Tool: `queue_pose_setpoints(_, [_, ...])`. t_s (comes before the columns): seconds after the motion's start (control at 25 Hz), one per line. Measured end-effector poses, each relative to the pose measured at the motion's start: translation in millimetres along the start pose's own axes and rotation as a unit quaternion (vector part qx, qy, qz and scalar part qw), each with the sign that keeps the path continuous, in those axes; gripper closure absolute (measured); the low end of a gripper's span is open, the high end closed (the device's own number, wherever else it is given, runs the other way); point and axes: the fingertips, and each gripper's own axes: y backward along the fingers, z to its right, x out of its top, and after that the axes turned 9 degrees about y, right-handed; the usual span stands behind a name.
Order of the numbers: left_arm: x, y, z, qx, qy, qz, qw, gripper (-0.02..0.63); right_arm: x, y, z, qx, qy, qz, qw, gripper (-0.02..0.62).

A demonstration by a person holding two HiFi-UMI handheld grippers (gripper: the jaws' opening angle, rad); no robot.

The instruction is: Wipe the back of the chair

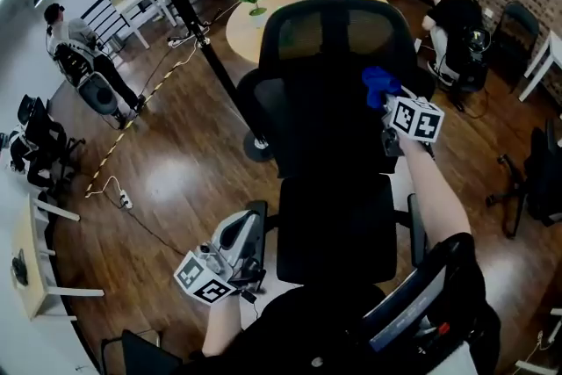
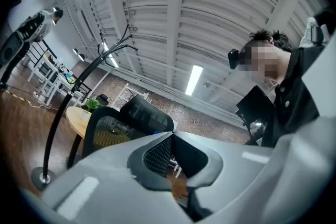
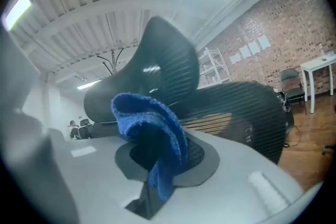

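Right gripper (image 3: 161, 144) pinches blue cloth (image 3: 149, 113) beside chair's mesh back (image 1: 325, 118).

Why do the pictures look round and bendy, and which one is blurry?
Both gripper views are fisheye, with dark corners; the ceiling bends in the left one. Right gripper view: hazy at its left, cloth sharper. Head view: glare on the floor.
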Motion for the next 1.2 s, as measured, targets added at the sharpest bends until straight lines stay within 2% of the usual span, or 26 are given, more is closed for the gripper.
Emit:
queue_pose_setpoints(0.2, [-9, -25, 9, -0.033, 0.005, -0.029, 0.999, 0.606, 7, 38, 64, -0.058, -0.02, 0.012, 0.998, 0.537])
queue_pose_setpoints(0.36, [-18, -37, 15, -0.055, 0.008, -0.045, 0.9974, 0.606, 10, 71, 103, -0.107, -0.063, 0.024, 0.992, 0.537])
queue_pose_setpoints(0.52, [-22, -40, 14, -0.07, 0.017, -0.049, 0.9962, 0.606, 12, 110, 133, -0.162, -0.058, 0.027, 0.985, 0.537])
queue_pose_setpoints(0.6, [-26, -42, 16, -0.075, 0.021, -0.049, 0.9958, 0.606, 13, 137, 152, -0.208, -0.053, 0.037, 0.976, 0.537])
queue_pose_setpoints(0.68, [-28, -42, 17, -0.077, 0.024, -0.046, 0.9957, 0.606, 12, 162, 166, -0.264, -0.049, 0.053, 0.962, 0.537])
queue_pose_setpoints(0.76, [-28, -39, 16, -0.073, 0.027, -0.042, 0.9961, 0.606, 3, 170, 169, -0.292, -0.039, 0.054, 0.954, 0.537])
queue_pose_setpoints(0.84, [-26, -32, 13, -0.063, 0.029, -0.037, 0.9969, 0.606, -13, 152, 155, -0.277, -0.019, 0.031, 0.96, 0.537])
queue_pose_setpoints(1.0, [-19, -17, 4, -0.039, 0.028, -0.025, 0.9986, 0.606, -46, 93, 102, -0.206, 0.01, -0.021, 0.978, 0.537])
queue_pose_setpoints(1.2, [-1, 13, -4, 0.002, 0.018, 0.001, 0.9998, 0.606, -74, 33, 16, -0.122, 0.016, -0.044, 0.991, 0.537])
